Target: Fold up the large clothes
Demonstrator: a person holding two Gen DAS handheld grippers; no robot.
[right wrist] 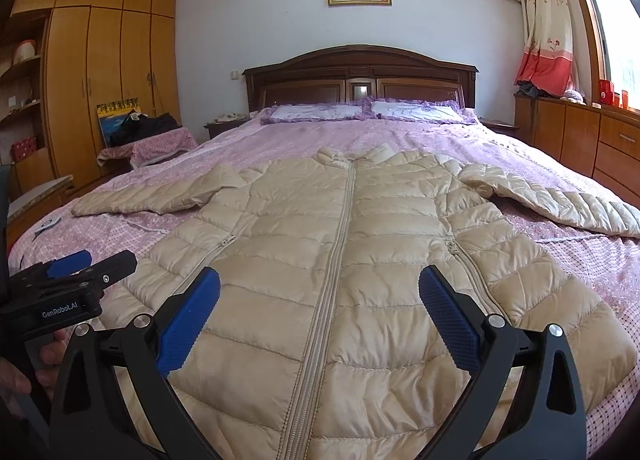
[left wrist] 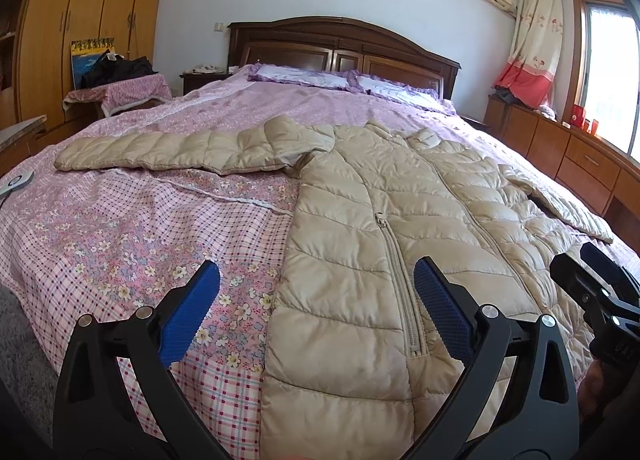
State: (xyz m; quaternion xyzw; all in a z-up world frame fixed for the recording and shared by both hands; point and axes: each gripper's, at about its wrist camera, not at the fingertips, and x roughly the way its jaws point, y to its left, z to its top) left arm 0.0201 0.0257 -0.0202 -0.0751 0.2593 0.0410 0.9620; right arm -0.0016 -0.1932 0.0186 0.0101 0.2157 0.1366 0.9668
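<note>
A beige quilted down jacket (right wrist: pixel 352 228) lies flat and zipped on the bed, front up, collar toward the headboard, both sleeves spread out sideways. It also shows in the left wrist view (left wrist: pixel 384 220). My left gripper (left wrist: pixel 316 280) is open and empty above the jacket's left lower edge, by a pocket zipper (left wrist: pixel 400 280). My right gripper (right wrist: pixel 320 288) is open and empty above the lower middle of the jacket, over the centre zipper (right wrist: pixel 336 244). The left gripper also shows at the left edge of the right wrist view (right wrist: pixel 68 284).
The bed has a pink flowered cover (left wrist: pixel 132 244), two purple pillows (right wrist: pixel 320 112) and a dark wooden headboard (right wrist: pixel 360 72). A wardrobe (right wrist: pixel 104 80) and a covered stool with dark clothes (right wrist: pixel 148 132) stand left. Low drawers (right wrist: pixel 600 144) run along the right under the window.
</note>
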